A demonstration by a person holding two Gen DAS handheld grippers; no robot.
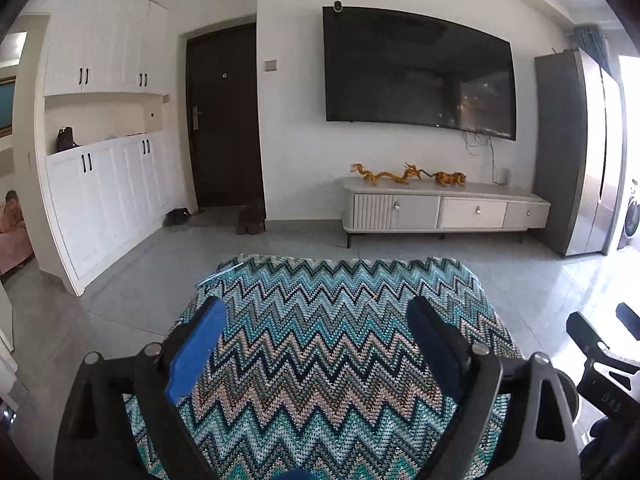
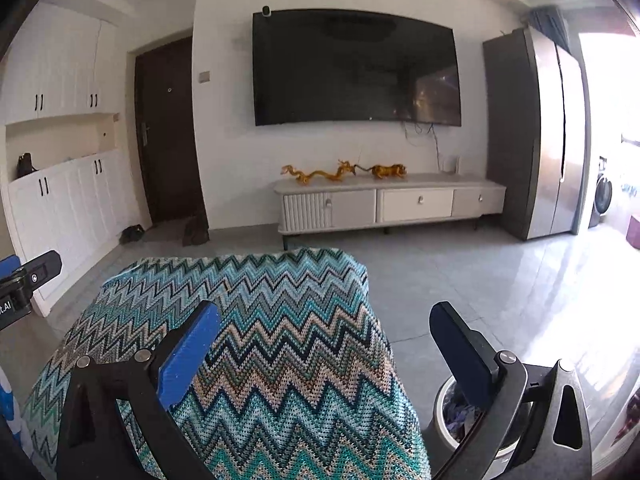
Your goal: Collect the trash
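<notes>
Both grippers, left (image 1: 316, 316) and right (image 2: 326, 322), jaws apart and empty, poised over the bare zigzag-cloth bench (image 2: 280, 340); bin (image 2: 460, 416) with trash off its right edge.

Bare zigzag cloth (image 1: 320, 344) under both wide jaws, bin (image 2: 452, 420) beside its right edge.

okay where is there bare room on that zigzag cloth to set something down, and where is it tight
The zigzag cloth shows bare between the open left gripper fingers and out to its far edge. In the right wrist view it lies bare too, from the right gripper to the floor. Tightest spot: beside the cloth's right edge, where the trash bin stands under the right finger.
</notes>
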